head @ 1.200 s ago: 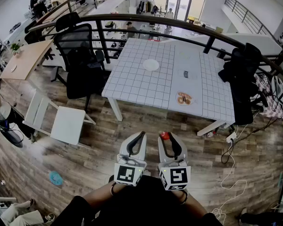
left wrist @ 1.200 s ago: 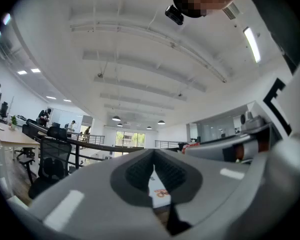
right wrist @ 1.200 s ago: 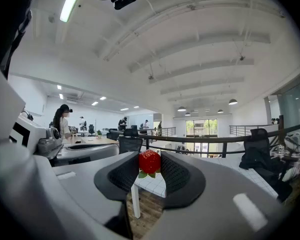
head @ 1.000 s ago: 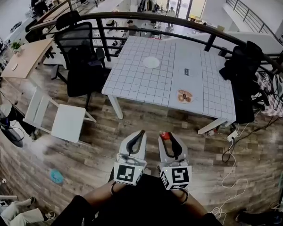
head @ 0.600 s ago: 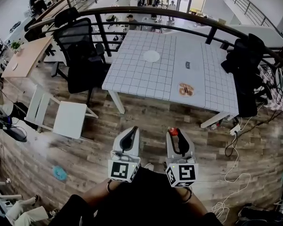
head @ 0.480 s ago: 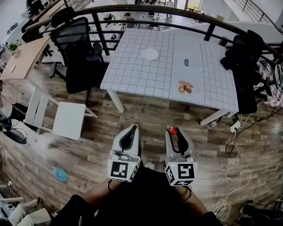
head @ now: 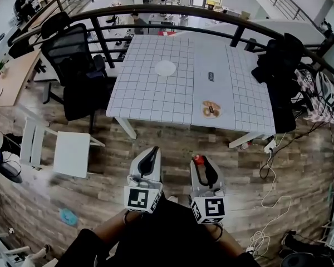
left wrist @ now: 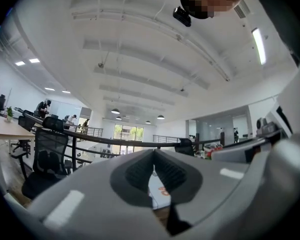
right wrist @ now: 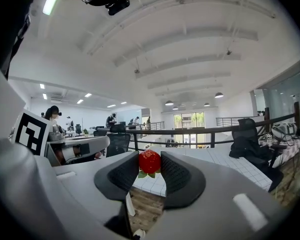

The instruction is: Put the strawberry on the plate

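A red strawberry (right wrist: 149, 161) with green leaves is pinched between the dark pads of my right gripper (right wrist: 150, 160), which is shut on it. In the head view the strawberry (head: 197, 159) shows at the tip of that right gripper (head: 199, 162), over the wood floor short of the table. My left gripper (head: 151, 153) hangs beside it with nothing in it; its tips (left wrist: 153, 154) meet. The white round plate (head: 165, 68) lies on the far half of the grid-patterned table (head: 150, 99), well ahead of both grippers.
An orange-patterned disc (head: 211, 109) and a small dark item (head: 210, 76) also lie on the table. Black office chairs stand at its left (head: 72, 65) and right (head: 278, 77). A white chair (head: 69, 152) is on the floor at left, cables (head: 267, 227) at right, and a railing (head: 211, 18) behind.
Both grippers have moved a little apart and on towards the table, the strawberry still in the right one. The table now sits further left in the head view.
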A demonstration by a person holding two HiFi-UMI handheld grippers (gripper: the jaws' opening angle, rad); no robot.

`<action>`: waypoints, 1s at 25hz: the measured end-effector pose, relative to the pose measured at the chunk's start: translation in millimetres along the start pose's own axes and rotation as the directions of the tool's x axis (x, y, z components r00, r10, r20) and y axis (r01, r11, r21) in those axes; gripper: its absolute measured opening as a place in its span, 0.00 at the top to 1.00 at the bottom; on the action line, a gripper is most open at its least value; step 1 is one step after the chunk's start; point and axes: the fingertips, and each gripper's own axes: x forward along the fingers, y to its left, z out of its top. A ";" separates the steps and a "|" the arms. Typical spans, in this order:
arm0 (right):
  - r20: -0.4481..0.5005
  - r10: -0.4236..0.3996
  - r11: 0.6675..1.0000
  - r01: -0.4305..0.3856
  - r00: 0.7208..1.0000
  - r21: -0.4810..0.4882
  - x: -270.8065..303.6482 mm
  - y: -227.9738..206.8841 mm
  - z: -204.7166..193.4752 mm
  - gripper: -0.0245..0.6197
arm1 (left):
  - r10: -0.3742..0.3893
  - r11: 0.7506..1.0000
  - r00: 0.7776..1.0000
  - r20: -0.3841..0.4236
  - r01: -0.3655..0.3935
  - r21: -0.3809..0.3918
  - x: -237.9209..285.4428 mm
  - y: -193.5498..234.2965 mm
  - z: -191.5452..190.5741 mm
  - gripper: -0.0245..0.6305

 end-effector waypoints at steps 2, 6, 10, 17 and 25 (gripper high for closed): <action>-0.002 0.002 1.000 -0.002 1.000 -0.006 23.5 -4.0 2.2 0.75 | -0.001 1.000 1.000 -0.002 0.001 -0.011 20.7 11.0 -3.3 0.95; -0.011 0.004 1.000 -0.004 1.000 0.006 75.8 -10.6 3.8 0.75 | 0.005 1.000 1.000 -0.008 -0.006 -0.018 55.0 39.2 -10.0 0.95; -0.027 0.019 1.000 -0.019 0.999 0.003 133.1 -17.7 13.2 0.75 | 0.046 0.998 0.999 -0.017 -0.047 -0.031 86.9 81.5 -10.9 0.95; -0.054 0.031 0.999 -0.033 0.998 -0.026 222.3 -16.2 41.7 0.75 | 0.071 0.995 0.996 -0.048 -0.075 -0.064 141.9 145.6 -7.2 0.95; -0.066 -0.016 1.000 0.017 0.998 0.017 303.6 -14.0 56.2 0.75 | 0.002 0.993 0.999 -0.040 -0.007 -0.118 204.3 192.2 -8.3 0.95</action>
